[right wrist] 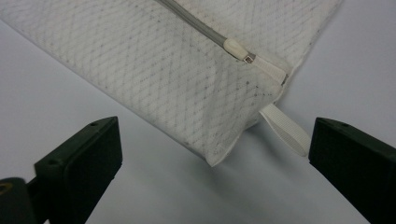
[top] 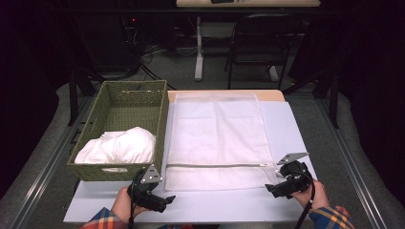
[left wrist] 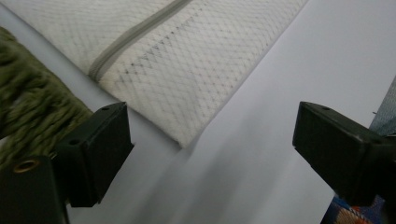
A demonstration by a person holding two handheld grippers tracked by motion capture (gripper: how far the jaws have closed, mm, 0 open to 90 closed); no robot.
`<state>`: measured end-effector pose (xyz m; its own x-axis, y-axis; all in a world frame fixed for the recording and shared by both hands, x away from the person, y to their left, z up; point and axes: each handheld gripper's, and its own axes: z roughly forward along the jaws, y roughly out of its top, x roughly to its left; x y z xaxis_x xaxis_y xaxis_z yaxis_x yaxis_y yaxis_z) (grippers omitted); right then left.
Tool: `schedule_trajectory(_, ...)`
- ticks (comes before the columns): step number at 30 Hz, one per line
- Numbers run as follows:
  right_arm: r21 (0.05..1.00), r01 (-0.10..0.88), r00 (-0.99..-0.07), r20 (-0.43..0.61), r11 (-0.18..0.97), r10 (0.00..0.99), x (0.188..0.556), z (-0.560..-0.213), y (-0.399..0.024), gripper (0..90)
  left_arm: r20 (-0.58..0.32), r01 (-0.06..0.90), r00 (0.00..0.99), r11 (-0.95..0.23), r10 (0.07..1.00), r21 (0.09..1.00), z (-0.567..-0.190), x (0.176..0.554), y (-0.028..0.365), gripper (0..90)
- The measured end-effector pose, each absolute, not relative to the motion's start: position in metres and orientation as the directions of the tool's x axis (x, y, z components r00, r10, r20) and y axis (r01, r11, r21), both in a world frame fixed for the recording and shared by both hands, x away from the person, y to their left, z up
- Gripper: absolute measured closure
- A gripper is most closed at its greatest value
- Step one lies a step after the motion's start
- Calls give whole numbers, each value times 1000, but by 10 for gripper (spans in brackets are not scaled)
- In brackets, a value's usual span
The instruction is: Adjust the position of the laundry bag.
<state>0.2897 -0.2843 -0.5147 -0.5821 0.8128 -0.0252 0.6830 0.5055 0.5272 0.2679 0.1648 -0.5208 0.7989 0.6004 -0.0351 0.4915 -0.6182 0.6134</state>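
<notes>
A white mesh bag (top: 217,143) lies flat at the centre of the surface (top: 286,124), zipper (top: 215,165) toward the lower edge. The left tool (top: 168,198) at lower left and the right tool (top: 270,189) at lower right are both released, near its bottom corners. A basket (top: 160,109) of white cloth (top: 119,145) stands at left.

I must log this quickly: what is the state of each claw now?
Left claw: open, holding nothing, near a corner of the white mesh zipper bag.
Right claw: open, holding nothing.
</notes>
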Motion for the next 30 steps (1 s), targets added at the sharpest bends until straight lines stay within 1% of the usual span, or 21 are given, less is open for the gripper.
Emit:
schedule_trajectory(3,505,698,-575,-28,508,817,294,-519,-285,86,-28,495,797,-626,604,602,-525,271,160,145)
schedule_trajectory(4,492,709,-566,-29,505,824,297,-522,-285,137,-30,498,798,-630,602,597,-526,272,159,167)
schedule_trajectory(5,492,709,-566,-29,505,824,297,-522,-285,137,-42,504,800,-632,599,588,-527,273,159,167)
schedule_trajectory(6,478,720,-562,-23,503,827,299,-523,-284,169,-33,507,798,-641,602,576,-531,275,156,189)
schedule_trajectory(7,478,720,-562,-23,503,827,299,-523,-284,169,-33,507,798,-641,602,576,-531,275,156,203)
schedule_trajectory(8,468,720,-569,-25,512,822,302,-526,-284,208,-31,505,801,-647,598,570,-532,276,155,217)
schedule_trajectory(9,468,720,-569,-25,512,822,302,-526,-284,208,-27,511,797,-651,603,562,-533,276,154,217)
schedule_trajectory(10,458,727,-566,-24,512,824,304,-527,-283,265,-26,507,802,-658,597,556,-535,278,152,250)
schedule_trajectory(13,454,731,-563,-22,511,826,305,-528,-282,291,-21,512,800,-662,600,548,-537,279,151,297)
schedule_trajectory(14,452,732,-564,-21,510,826,306,-530,-282,325,-18,517,797,-666,604,538,-538,280,150,307)
schedule_trajectory(16,447,730,-568,-26,518,823,307,-530,-282,332,-18,520,797,-670,604,530,-539,281,149,321)
schedule_trajectory(18,445,734,-563,-22,513,826,308,-531,-281,368,-19,525,794,-670,607,524,-541,282,148,339)
schedule_trajectory(21,431,744,-558,-20,511,829,310,-533,-281,420,-21,537,789,-671,614,511,-544,284,148,393)
schedule_trajectory(24,426,744,-560,-24,515,828,311,-533,-282,461,-25,543,782,-660,623,520,-544,285,149,439)
schedule_trajectory(25,426,744,-560,-24,515,828,311,-533,-282,461,-25,543,782,-660,623,520,-544,285,149,453)
schedule_trajectory(26,424,749,-553,-22,509,833,311,-533,-281,479,-27,545,779,-655,627,523,-544,285,149,453)
schedule_trajectory(28,424,752,-553,-12,505,833,311,-533,-282,509,-24,547,774,-649,633,528,-544,286,151,492)
schedule_trajectory(30,424,751,-554,-10,505,832,311,-533,-282,564,-25,552,768,-641,640,534,-544,286,152,549)
